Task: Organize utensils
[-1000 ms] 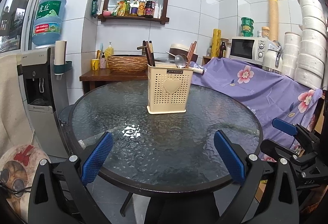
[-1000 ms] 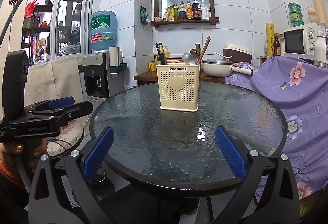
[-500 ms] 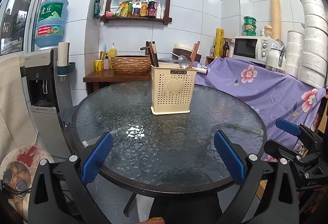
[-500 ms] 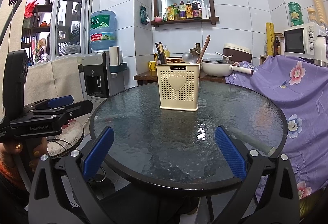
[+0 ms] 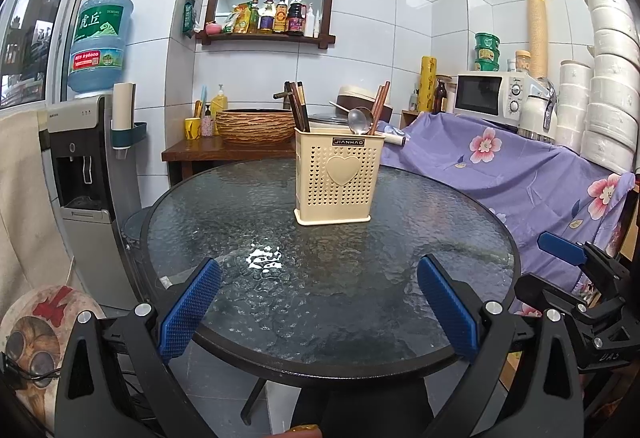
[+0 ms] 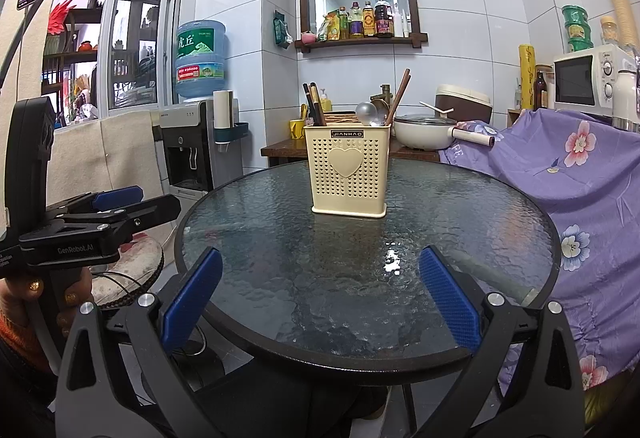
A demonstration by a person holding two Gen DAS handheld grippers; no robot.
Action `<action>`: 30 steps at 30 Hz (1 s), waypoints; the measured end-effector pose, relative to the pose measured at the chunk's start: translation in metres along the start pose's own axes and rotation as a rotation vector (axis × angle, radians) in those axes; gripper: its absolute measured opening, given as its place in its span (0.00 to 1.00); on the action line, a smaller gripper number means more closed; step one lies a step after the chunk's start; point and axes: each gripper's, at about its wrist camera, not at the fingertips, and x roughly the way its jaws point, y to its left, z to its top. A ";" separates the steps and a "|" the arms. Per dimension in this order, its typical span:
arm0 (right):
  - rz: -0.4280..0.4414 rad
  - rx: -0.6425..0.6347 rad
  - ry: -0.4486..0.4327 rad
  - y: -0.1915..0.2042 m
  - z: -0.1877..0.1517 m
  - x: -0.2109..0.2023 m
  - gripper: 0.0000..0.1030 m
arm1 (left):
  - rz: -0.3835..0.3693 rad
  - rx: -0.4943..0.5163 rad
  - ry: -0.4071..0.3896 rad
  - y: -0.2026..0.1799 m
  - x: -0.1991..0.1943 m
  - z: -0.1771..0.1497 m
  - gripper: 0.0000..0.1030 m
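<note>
Both tongs — left tongs (image 5: 318, 314) and right tongs (image 6: 320, 312) — are held spread apart, empty, above the table (image 5: 400, 318) edge; the utensil holder (image 5: 338, 181) stands mid-table.

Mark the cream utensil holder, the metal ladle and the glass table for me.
Cream perforated plastic utensil holder (image 5: 338, 181), left wrist view, front wall.
Silver metal ladle (image 5: 360, 119), left wrist view, bowl.
Round textured glass table (image 6: 460, 205), right wrist view, bare top.
</note>
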 end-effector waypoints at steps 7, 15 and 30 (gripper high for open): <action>0.000 -0.001 0.000 0.000 0.000 0.000 0.94 | -0.002 -0.001 0.000 0.000 0.000 0.000 0.94; 0.000 0.000 0.000 -0.001 0.000 0.001 0.94 | 0.011 -0.032 -0.017 0.004 -0.002 0.004 0.94; 0.004 -0.002 -0.003 -0.002 -0.001 0.000 0.94 | -0.008 -0.010 0.000 0.002 -0.001 0.002 0.94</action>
